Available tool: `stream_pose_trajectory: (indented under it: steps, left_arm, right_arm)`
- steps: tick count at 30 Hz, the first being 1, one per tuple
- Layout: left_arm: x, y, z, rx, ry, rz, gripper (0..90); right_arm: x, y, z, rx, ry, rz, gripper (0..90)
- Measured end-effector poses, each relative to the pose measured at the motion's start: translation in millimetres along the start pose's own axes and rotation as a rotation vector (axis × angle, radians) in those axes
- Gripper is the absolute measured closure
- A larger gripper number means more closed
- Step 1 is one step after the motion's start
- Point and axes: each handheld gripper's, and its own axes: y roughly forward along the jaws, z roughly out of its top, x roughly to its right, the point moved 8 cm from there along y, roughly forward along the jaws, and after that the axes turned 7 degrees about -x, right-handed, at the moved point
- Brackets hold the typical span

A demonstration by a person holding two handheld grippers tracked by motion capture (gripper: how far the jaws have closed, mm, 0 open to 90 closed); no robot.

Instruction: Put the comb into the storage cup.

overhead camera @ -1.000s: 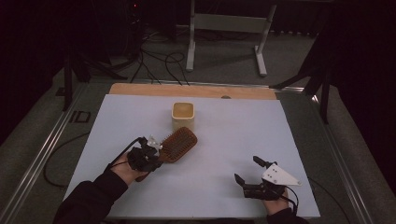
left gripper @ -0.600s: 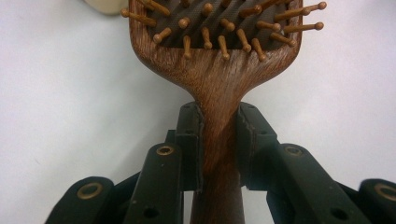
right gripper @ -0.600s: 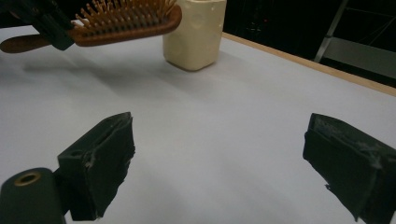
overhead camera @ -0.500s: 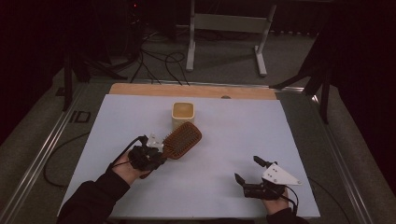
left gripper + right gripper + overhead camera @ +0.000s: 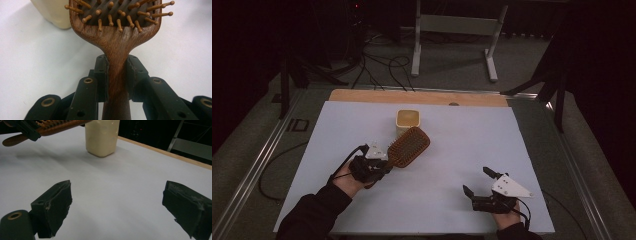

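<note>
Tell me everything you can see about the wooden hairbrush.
The wooden hairbrush has a brown paddle head with a dark pad and round-tipped wooden pins, facing up. The left gripper is shut on its handle neck and holds it above the white table, its head close to the cream cup.

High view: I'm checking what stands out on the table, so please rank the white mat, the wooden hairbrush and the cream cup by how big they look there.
Largest to smallest:
1. white mat, by far.
2. wooden hairbrush, held by its handle in the left gripper.
3. cream cup, though it stands farther from the camera, so the gap is unsure.
</note>
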Motion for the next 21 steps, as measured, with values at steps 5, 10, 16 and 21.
stream_pose_trajectory:
  steps: [5, 10, 16, 21]
  left_arm:
    - [-2.3, -0.7, -0.1, 0.033, 0.002, 0.002, 73.8]
    - [-5.4, -3.0, -3.0, 0.067, -0.004, -0.006, 73.8]
    - [-5.4, -5.8, -5.5, 0.111, -0.003, -0.008, 73.8]
    - [-3.3, -5.2, -7.1, 0.146, -0.011, -0.009, 73.8]
  right_arm:
    - [-0.5, 0.2, 1.3, 0.001, 0.002, 0.003, 8.6]
    - [-1.8, -0.5, 4.1, 0.003, 0.012, 0.002, 8.6]
    - [-4.3, -0.5, 9.0, 0.001, 0.021, 0.004, 8.6]
    - [-6.6, -2.0, 14.3, -0.006, 0.016, -0.003, 8.6]
